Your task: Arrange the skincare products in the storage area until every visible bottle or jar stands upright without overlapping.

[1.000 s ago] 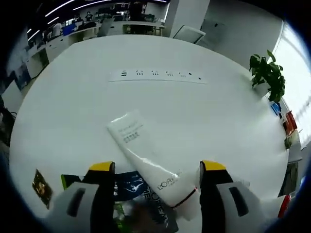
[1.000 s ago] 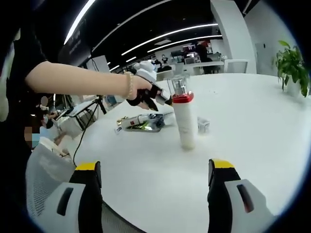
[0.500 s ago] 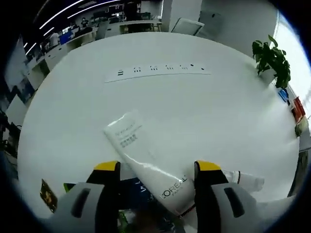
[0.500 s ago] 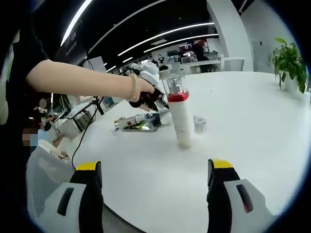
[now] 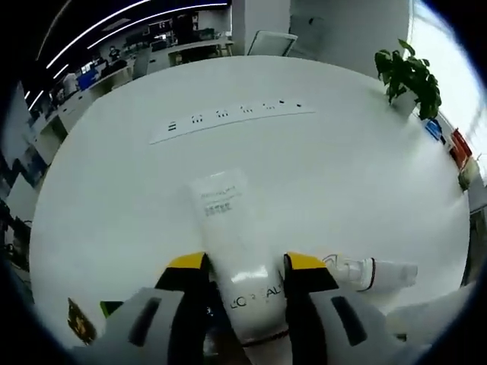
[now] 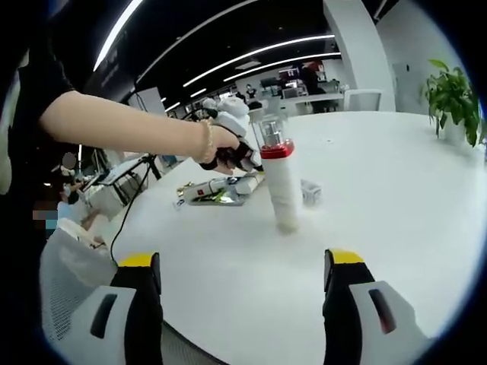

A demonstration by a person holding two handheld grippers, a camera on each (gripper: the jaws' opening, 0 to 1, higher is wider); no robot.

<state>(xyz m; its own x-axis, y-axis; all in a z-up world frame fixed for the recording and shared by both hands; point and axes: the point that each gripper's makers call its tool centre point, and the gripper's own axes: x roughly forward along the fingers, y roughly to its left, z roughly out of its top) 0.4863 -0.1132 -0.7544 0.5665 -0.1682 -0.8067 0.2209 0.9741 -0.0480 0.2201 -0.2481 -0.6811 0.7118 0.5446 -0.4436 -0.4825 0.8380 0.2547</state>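
A white L'Oreal tube with a red ring and clear cap runs away from the camera between my left gripper's jaws, which press on both its sides near the cap end. In the right gripper view the same tube stands nearly upright on the white table, cap up. There a hand holds the left gripper at the tube's top. My right gripper is open and holds nothing, well short of the tube. A small white bottle lies on its side right of the left jaws.
Flat dark packets and a small box lie behind the tube. One more packet sits at the lower left. A power strip crosses the far table, and a potted plant stands at its right edge.
The left jaws have closed in from wide apart onto the tube, which now lines up between them. The right gripper has stayed open and almost still.
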